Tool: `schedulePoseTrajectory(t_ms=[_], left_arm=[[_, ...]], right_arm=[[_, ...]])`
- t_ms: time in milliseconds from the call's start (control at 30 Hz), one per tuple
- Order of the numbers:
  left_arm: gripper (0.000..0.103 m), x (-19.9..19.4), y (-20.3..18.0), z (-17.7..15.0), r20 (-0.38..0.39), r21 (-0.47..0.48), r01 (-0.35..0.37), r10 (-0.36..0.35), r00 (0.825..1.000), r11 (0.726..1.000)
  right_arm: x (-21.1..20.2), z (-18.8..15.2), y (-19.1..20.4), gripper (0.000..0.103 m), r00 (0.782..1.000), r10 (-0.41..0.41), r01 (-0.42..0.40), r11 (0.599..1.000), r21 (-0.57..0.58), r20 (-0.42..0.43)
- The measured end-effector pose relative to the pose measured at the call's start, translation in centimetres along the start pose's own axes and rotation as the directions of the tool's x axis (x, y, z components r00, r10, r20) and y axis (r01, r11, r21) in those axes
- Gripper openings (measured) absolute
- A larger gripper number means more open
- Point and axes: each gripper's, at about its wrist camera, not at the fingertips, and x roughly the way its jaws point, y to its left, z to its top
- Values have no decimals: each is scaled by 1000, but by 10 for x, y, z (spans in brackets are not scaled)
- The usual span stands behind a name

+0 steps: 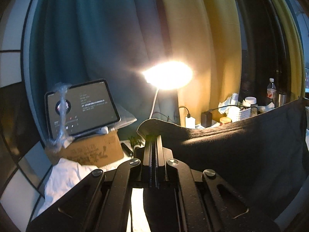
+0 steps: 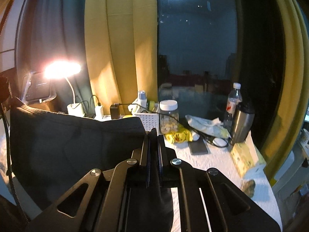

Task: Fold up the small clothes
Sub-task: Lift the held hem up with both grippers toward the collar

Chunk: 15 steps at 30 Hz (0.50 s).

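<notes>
Evidently the dark garment (image 1: pixel 241 145) hangs stretched across centre frame, each top corner pinched by left gripper (image 1: pixel 154 137) and right gripper (image 2: pixel 154 133) (jaws pressed together), lifted taut for folding

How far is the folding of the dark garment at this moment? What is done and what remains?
Done: both corners are picked up. The left claw and the right claw are each shut on an edge of the dark garment, which hangs stretched between them above the white table cover. In hand: holding it spread in the air. Left: no fold shows yet; it likely must be laid down and folded over.
</notes>
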Motion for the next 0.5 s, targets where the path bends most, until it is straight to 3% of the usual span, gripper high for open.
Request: schedulePoseTrajectory(t_ms=[500], left_arm=[[0,74,-7,31,39,72,-6,3,999,997]], right_arm=[[84,30,-13,8,998,-53,54,998,-45,21]])
